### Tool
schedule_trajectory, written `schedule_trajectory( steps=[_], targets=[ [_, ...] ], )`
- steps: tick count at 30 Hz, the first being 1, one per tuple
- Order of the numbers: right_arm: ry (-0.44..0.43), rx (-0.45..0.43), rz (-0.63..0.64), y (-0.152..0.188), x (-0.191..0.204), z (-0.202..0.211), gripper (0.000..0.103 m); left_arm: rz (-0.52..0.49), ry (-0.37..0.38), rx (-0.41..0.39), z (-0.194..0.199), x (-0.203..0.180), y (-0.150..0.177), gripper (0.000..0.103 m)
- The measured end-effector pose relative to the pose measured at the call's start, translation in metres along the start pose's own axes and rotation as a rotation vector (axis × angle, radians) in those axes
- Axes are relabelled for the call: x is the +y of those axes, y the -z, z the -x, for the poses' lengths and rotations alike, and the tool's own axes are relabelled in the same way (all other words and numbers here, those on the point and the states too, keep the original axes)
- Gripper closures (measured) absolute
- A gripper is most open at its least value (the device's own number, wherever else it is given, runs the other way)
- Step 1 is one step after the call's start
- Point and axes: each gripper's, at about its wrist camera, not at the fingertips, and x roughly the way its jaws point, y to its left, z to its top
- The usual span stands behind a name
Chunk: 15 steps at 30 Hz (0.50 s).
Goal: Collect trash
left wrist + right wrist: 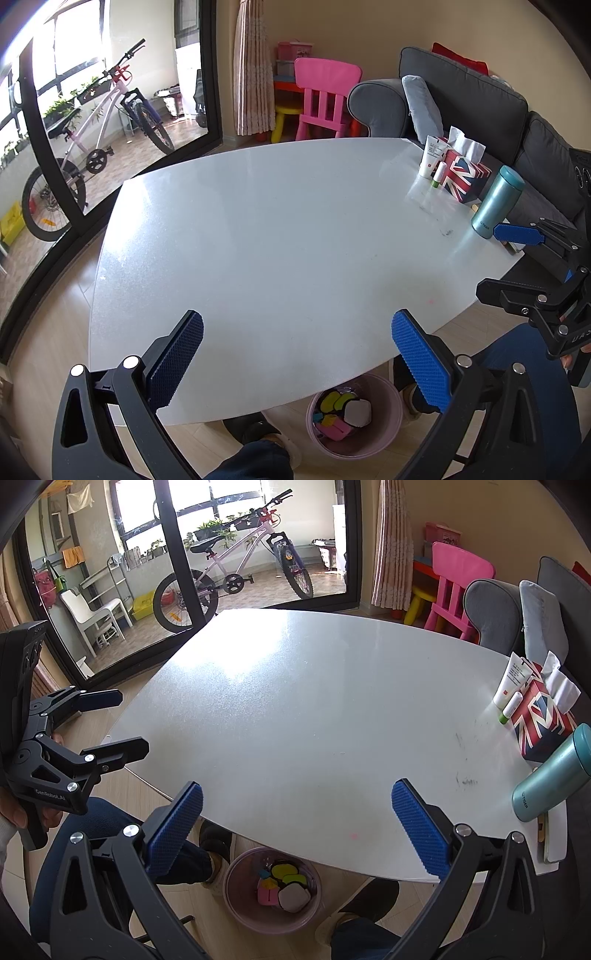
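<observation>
A pink waste bin stands on the floor at the table's near edge. Inside it lie several coloured scraps: yellow, pink and a pale one. My left gripper hovers open above the near part of the white table, with nothing between its blue pads. My right gripper is open as well and holds nothing, just above the table edge over the bin. Each gripper shows in the other's view, the right gripper at the right and the left gripper at the left.
At the table's right end stand a Union Jack tissue box, a teal flask, a white tube and a small stick. A grey sofa lies behind. A person's legs and shoes flank the bin.
</observation>
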Motion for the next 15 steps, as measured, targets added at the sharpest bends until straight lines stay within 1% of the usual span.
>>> schedule_trajectory(
  steps=[7,15],
  targets=[
    [0.000,0.000,-0.001,-0.0002,-0.0002,0.0000,0.003,0.001,0.002,0.000,-0.0002,-0.0009,0.0001,0.005],
    [-0.001,-0.001,-0.001,0.0005,-0.0013,-0.0001,0.003,-0.024,0.015,-0.001,0.0000,-0.0043,0.0006,0.005]
  ],
)
